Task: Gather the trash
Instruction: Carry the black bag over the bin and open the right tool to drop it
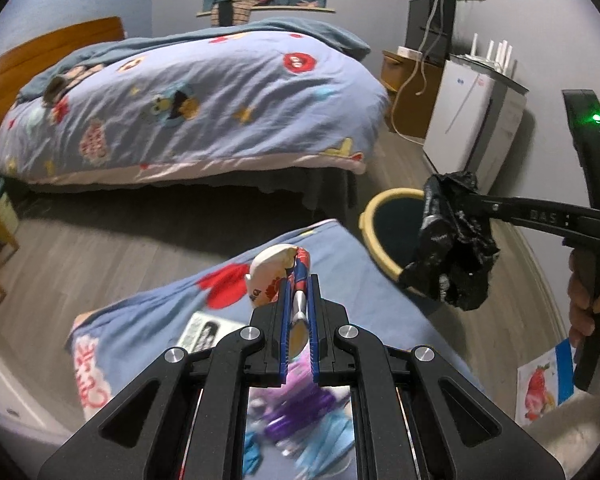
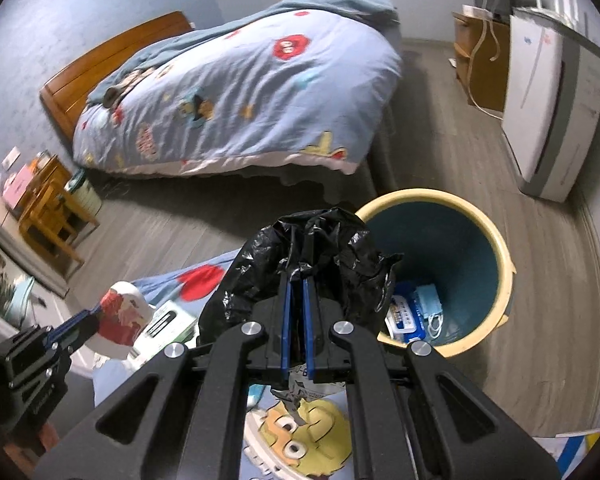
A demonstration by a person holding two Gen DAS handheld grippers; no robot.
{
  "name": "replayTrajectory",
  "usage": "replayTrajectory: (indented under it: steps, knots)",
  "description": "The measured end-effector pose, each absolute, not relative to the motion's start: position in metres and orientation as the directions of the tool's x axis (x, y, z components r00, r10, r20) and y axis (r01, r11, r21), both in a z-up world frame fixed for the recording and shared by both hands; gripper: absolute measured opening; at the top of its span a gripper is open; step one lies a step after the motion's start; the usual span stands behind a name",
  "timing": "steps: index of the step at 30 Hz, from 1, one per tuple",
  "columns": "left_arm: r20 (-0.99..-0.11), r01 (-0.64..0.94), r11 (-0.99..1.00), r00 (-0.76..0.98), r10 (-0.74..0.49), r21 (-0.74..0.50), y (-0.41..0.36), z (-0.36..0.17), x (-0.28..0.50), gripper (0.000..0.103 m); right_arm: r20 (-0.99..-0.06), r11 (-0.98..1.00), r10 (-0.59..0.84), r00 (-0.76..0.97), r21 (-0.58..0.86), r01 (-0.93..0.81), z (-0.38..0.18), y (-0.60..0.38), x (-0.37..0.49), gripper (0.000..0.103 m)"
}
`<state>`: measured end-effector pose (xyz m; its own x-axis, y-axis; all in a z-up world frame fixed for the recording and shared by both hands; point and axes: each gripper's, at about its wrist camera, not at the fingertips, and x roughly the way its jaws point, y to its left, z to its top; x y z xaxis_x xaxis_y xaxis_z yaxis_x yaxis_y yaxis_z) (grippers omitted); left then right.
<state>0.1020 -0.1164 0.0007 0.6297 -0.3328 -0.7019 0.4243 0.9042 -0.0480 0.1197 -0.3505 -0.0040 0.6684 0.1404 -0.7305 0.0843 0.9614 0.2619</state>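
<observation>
Tongs first: the left tongs are clamped narrow on a crumpled wrapper, white with red print, which sticks up past the blue pads. Right tongs are pinched tight on a wad of black bag, the plastic bunching up around and over both tips. From the left camera you can see that bag hanging in the air off the right tongs, just in front of the bin.

Bin sits on the wood floor right beside the bag, cream rim, blue inside, with a face mask and a wipes pack lying at the bottom. From the right camera the left tongs and wrapper are off to the left, over a blue quilt with red patches and a white box on it.

Further back there's a bed with a matching quilt, a white appliance by the wall and a wooden chair.
</observation>
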Motion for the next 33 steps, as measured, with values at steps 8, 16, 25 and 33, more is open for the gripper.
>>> replayTrajectory:
  steps: [8,16,25,33]
  knots:
    - [-0.710,0.508,0.861,0.593,-0.380,-0.037,-0.176,-0.006,0.117,0.009,-0.778,0.957,0.088,0.623,0.240,0.164,-0.033,-0.389,0.145,0.005]
    - [-0.730,0.570,0.821,0.542,-0.417,-0.046,-0.220,-0.019,0.131,0.009,-0.801,0.930,0.053,0.596,0.256,0.262,-0.060,-0.434,0.158,0.005]
    - [-0.738,0.609,0.790,0.498,-0.455,-0.076,-0.262,-0.034,0.151,0.009,-0.791,0.849,0.002,0.611,0.325,0.418,-0.085,-0.494,0.155,0.005]
    - [-0.712,0.630,0.764,0.473,-0.518,-0.137,-0.292,-0.043,0.171,0.009,-0.792,0.803,-0.056,0.609,0.327,0.499,-0.094,-0.515,0.151,0.005]
